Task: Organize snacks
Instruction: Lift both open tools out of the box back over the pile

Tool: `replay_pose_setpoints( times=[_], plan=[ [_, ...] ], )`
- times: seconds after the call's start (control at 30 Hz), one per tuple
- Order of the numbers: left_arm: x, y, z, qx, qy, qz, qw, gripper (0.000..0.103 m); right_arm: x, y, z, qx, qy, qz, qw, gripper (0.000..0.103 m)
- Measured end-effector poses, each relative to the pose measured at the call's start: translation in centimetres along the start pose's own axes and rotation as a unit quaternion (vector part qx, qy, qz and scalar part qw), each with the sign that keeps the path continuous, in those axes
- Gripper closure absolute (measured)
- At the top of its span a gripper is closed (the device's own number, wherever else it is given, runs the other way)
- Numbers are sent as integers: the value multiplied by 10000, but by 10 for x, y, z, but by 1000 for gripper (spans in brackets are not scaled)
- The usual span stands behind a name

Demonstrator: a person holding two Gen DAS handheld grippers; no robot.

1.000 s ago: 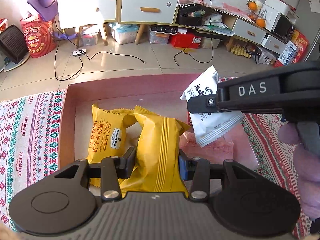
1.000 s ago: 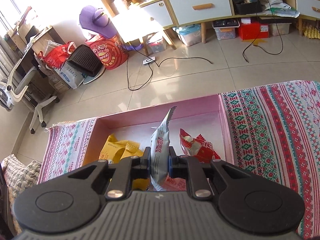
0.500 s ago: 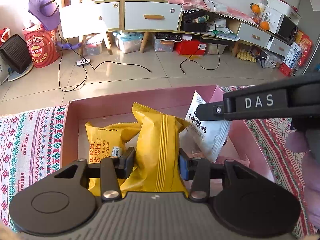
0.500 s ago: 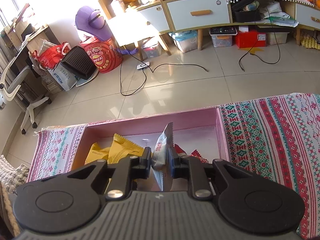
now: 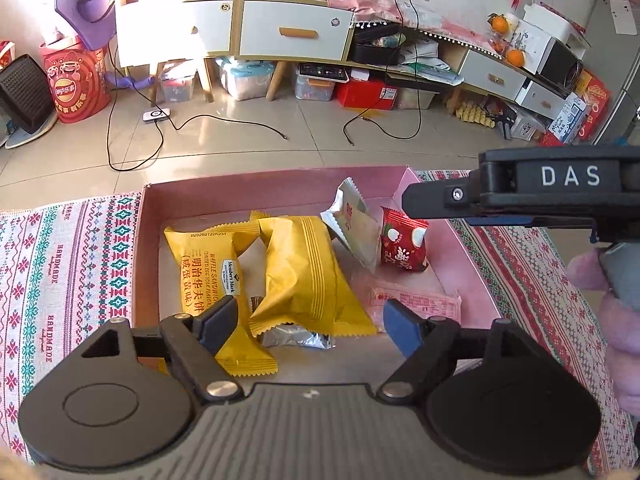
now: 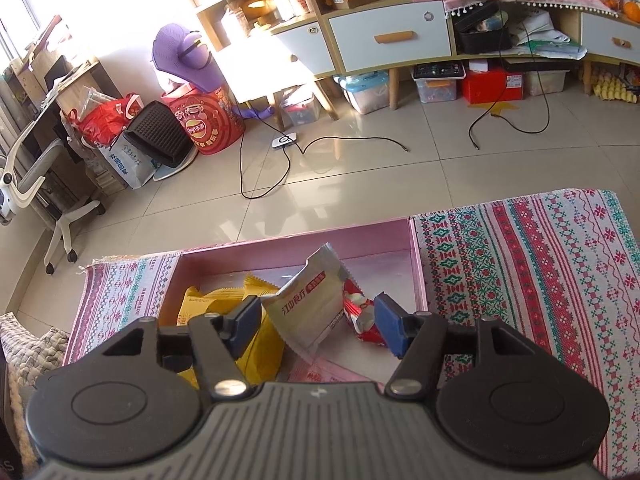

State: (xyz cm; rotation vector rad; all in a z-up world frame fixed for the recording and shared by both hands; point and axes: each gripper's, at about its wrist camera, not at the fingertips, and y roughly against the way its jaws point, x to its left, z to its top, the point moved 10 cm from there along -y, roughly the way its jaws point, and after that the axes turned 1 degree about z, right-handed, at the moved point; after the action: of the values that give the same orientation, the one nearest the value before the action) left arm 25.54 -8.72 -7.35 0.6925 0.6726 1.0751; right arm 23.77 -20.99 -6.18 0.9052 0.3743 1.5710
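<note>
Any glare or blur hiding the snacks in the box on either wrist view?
Left wrist: pink box evenly lit, yellow packets sharp, only fisheye bending. Right wrist: window glare whitens the far shelves, white packet stays readable.

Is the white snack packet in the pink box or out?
In. The white packet leans between the yellow packet and red packet, inside the pink box.

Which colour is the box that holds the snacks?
Pink. The box shows best in the left wrist view.
</note>
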Motion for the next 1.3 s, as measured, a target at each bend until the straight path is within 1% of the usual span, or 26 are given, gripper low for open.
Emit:
replay_pose_setpoints(
  times=[0.03, 0.1, 0.2, 0.27, 0.33, 0.43, 0.47, 0.63, 0.73, 0.8, 0.9, 0.97, 1.07, 1.17, 1.3],
  plan=[
    [0, 4, -2, 1, 8, -8, 10000, 16, 0, 4, -1, -4, -5, 3, 10000, 33],
    [2, 11, -6, 24, 9, 30, 10000, 13, 0, 10, -5, 18, 7, 6, 10000, 30],
    [4, 23, -13, -19, -8, 74, 10000, 8, -1, 19, -11, 15, 28, -42, 10000, 25],
    [5, 31, -20, -66, 41, 66, 9999, 4, -1, 27, -16, -29, 61, -69, 10000, 17],
    [5, 39, -25, -109, 88, 49, 9999, 4, -2, 35, -23, -57, 82, -86, 9999, 13],
    [7, 53, -34, -165, 84, 77, 9998, 0, -2, 45, -37, 5, 197, -148, 9997, 12],
    [7, 57, -37, -185, 76, 80, 9998, 0, -2, 48, -41, 0, 246, -166, 9996, 10],
    [11, 77, -56, -180, -17, 136, 9997, 0, -3, 62, -65, 27, 446, -288, 9986, 8],
    [14, 85, -73, -66, -113, 191, 9997, 0, -1, 68, -84, 120, 567, -342, 9977, 5],
    [19, 89, -78, -32, -65, 205, 9998, 0, 0, 71, -92, 211, 553, -371, 9976, 5],
    [27, 96, -85, -163, 55, 137, 9998, 0, 2, 74, -110, 297, 582, -294, 9974, 4],
    [31, 96, -94, -198, 130, 144, 9996, 0, 2, 76, -121, 309, 731, -416, 9960, 4],
    [35, 93, -110, -87, 162, 123, 9998, 0, 2, 77, -131, 275, 858, -519, 9946, 4],
    [35, 93, -124, -20, 26, 86, 10000, 0, -2, 78, -141, 226, 838, -494, 9950, 4],
    [30, 95, -139, 54, -276, 4, 9996, 0, -8, 76, -152, 328, 921, -544, 9937, 4]
  ],
)
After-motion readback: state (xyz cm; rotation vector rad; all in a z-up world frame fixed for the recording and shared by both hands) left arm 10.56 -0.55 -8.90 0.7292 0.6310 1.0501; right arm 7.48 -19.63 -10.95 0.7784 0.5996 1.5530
